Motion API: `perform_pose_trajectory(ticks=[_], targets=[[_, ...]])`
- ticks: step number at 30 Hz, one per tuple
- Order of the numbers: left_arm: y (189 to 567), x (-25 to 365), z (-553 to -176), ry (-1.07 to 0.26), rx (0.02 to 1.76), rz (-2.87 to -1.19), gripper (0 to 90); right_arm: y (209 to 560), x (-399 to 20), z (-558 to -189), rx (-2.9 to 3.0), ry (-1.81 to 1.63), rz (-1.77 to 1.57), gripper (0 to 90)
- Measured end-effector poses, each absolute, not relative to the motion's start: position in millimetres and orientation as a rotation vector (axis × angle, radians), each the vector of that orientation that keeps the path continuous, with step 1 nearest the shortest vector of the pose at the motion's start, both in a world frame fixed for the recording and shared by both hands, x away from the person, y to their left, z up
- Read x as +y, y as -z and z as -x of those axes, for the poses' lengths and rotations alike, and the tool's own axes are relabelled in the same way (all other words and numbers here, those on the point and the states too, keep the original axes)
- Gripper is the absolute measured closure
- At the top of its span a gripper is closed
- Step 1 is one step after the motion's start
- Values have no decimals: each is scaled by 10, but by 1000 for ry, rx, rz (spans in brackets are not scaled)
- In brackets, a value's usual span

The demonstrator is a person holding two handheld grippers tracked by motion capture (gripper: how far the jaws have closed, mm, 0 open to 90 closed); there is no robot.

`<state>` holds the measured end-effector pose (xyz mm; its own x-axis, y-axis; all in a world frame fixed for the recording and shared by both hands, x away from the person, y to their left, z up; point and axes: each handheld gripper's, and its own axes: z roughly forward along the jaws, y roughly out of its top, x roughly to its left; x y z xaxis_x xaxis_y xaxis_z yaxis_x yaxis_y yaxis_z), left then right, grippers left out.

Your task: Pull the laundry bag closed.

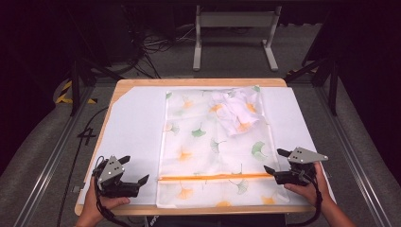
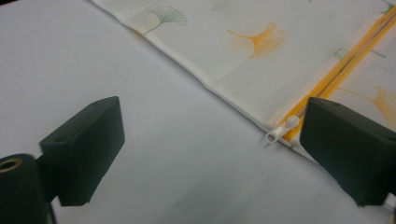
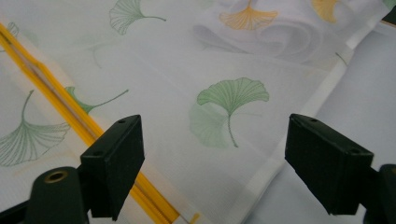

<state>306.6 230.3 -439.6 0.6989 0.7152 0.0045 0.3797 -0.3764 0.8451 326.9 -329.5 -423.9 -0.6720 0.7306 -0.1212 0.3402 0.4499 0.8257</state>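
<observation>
High view first — sheer ginkgo-print laundry bag (image 1: 213,142) lying flat on the white table cover (image 1: 135,132), with a bunched white garment (image 1: 236,113) showing through the mesh at the far right corner. Orange zipper (image 1: 213,177) running across the near end, apparently drawn shut along its whole length. Left gripper (image 1: 130,170) resting on the cover just left of the bag, jaws spread, nothing between them. Right gripper (image 1: 274,161) at the bag's near right corner, also spread and empty. Left gripper view: white zipper pull (image 2: 282,129) parked at the bag's left edge, just beside the right-hand jaw, not touched. Right gripper view: jaws wide over the green leaf print (image 3: 231,100), with the zipper's other end beside the left-hand jaw. Judging by this — garment already inside, zipper seemingly closed, so loading and sealing look done. Little left beyond perhaps a check of the pull or lifting the bag away.
</observation>
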Motion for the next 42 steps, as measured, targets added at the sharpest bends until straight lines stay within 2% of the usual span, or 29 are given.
perform_pose_trajectory(ticks=[6, 7, 10, 11, 13, 14, 17, 23, 28, 42], targets=[[4427, 2280, -3005, -443, 792, -2042, 139, 4241, -3265, -3285, 2251, -1126, -888, 204], [4422, 2277, -2982, -441, 783, -2040, 157, 4236, -3242, -3293, 2257, -1126, -881, 206], [4419, 2287, -2917, -447, 768, -2029, 288, 4202, -3146, -3351, 2270, -1152, -857, 213], [4414, 2292, -2894, -448, 758, -2034, 288, 4202, -3146, -3351, 2270, -1152, -857, 213], [4400, 2307, -2853, -442, 749, -2027, 369, 4187, -3094, -3381, 2279, -1171, -851, 223], [4396, 2309, -2834, -446, 752, -2030, 453, 4179, -3071, -3395, 2281, -1175, -859, 226], [4394, 2317, -2788, -430, 734, -2030, 596, 4140, -2986, -3420, 2297, -1201, -837, 259], [4391, 2263, -2692, -430, 662, -2069, 849, 4056, -2728, -3497, 2367, -1251, -745, 378], [4397, 2160, -2666, -383, 627, -2107, 895, 3998, -2335, -3548, 2460, -1246, -635, 411], [4493, 1885, -2678, -305, 572, -2174, 900, 3953, -1267, -3731, 2631, -1259, -435, 473]])
